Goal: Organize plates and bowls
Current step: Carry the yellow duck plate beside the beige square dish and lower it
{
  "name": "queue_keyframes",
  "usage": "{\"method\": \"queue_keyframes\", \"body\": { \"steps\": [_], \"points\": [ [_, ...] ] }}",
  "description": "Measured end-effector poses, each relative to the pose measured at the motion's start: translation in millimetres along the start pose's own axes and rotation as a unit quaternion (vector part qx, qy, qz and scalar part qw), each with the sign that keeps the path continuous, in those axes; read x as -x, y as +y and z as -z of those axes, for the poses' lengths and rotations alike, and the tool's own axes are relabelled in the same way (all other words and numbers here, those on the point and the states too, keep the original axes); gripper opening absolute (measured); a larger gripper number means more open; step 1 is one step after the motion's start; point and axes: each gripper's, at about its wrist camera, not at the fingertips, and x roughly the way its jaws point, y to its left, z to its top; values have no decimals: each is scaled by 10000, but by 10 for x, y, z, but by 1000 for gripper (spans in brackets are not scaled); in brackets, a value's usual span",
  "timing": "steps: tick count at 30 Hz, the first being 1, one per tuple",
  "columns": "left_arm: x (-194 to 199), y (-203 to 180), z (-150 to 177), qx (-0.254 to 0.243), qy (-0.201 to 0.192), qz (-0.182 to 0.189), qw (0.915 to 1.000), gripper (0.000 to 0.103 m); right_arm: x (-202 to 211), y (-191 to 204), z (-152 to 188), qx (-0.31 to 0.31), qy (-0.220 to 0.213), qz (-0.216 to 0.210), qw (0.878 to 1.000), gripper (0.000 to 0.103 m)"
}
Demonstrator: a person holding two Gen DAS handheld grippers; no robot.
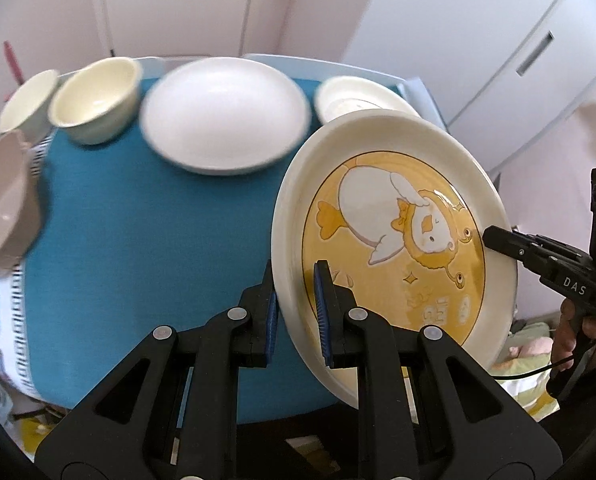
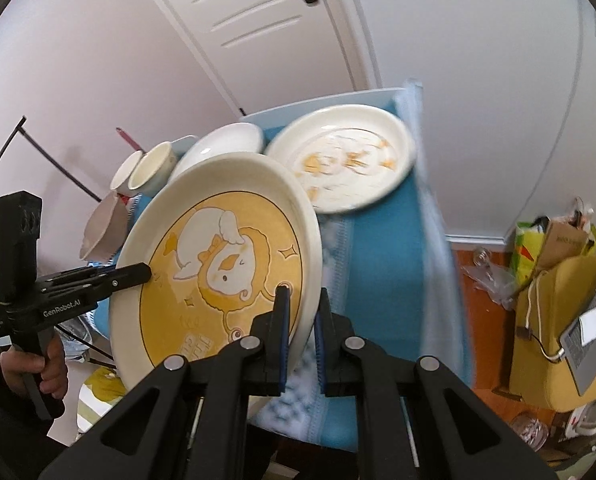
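Tilting steeply above the blue tablecloth (image 1: 146,240), the cream round plate with a yellow cartoon centre (image 1: 393,240) faced up toward the right. Left gripper (image 1: 296,312) and right gripper (image 2: 301,320) each clamped opposite rims, other cream dishes sitting well behind.

I see a worktop (image 1: 146,240) covered in blue cloth. Along its far edge sit two cream bowls (image 1: 96,100) side by side, then a white plate (image 1: 226,114), then a printed plate (image 2: 341,158) at the right corner.
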Motion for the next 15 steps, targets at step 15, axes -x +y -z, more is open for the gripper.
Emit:
{"method": "queue_keyframes", "body": {
  "steps": [15],
  "points": [
    [250,1641,293,456,233,-403,9979,15,-1084,1306,-45,149,598,-180,9979,11]
  ]
}}
